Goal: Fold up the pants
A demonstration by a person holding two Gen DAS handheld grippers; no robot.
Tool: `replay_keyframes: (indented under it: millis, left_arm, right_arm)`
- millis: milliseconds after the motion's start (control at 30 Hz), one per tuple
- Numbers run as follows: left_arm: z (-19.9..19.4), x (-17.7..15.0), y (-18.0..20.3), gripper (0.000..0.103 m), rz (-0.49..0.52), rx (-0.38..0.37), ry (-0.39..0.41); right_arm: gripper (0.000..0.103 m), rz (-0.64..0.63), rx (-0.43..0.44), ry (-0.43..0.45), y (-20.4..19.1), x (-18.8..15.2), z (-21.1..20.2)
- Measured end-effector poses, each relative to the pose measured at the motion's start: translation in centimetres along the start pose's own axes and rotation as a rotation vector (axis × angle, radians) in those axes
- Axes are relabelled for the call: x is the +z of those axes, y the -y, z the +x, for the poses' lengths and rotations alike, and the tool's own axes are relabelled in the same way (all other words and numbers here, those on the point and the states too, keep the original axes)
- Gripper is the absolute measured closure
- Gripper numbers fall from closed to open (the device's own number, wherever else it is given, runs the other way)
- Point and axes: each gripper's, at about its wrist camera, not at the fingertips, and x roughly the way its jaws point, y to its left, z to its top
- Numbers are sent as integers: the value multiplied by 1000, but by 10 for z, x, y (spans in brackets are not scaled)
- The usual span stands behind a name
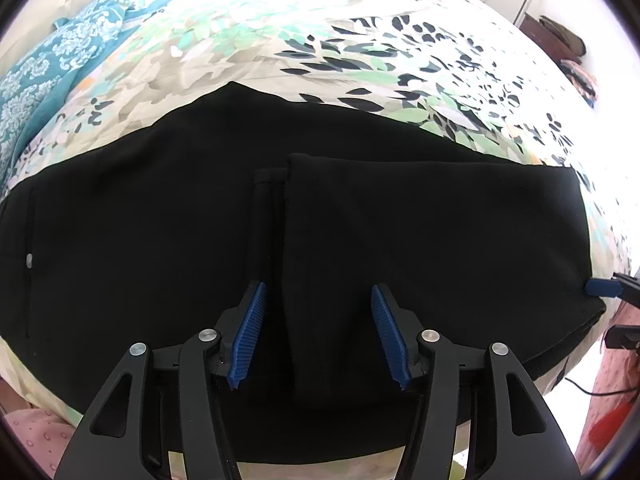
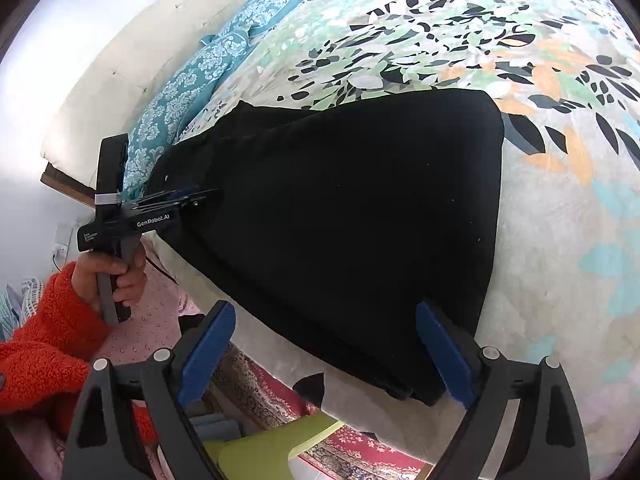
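I am looking down at a pair of black, soft, matte fabric pants [image 1: 360,220] lying flat on a bed covered with a cream bedspread printed with green, black and orange leaves [image 1: 360,52]. The pants already look folded over on themselves: in the left wrist view a layered edge runs up the middle of the cloth, and the waist end with a small pale button lies at the left. My left gripper [image 1: 318,336] hangs just above that layered edge with its ribbed blue pads apart and nothing pinched between them; cloth sits under the gap, not in a grip. My right gripper [image 2: 340,356] stands wide, its smooth blue pads either side of the near folded corner of the pants, which lies at the bed's edge, and they do not press on it. In the right wrist view a hand in a fuzzy orange sleeve [image 2: 112,280] holds the left gripper's handle. A teal patterned pillow [image 2: 208,76] lies beyond the pants. I judge the cloth light, limp and apt to slump or slide open if lifted by one layer only, so I would pinch all layers together at a corner or thick hem, one gripper at each end of the same edge.
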Motion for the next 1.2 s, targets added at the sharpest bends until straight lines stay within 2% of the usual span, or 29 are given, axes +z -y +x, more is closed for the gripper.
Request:
replay_keyframes:
  millis: [233,467,833,1200]
  left_arm:
    - [0,0,2,42,12,2,-1]
    - [1,0,3,40,16,2,-1]
    - [2,-1,7,35,30,2,-3]
    - [2,-2,9,32,39,4,-3]
  right_arm:
    - [10,8,9,8,2,-4,2]
    - [0,-17,8,6,-3,-3,6]
    - [0,-2,16,13,-2,-3,7]
    - [0,-24,-16,12,-6,-4,8]
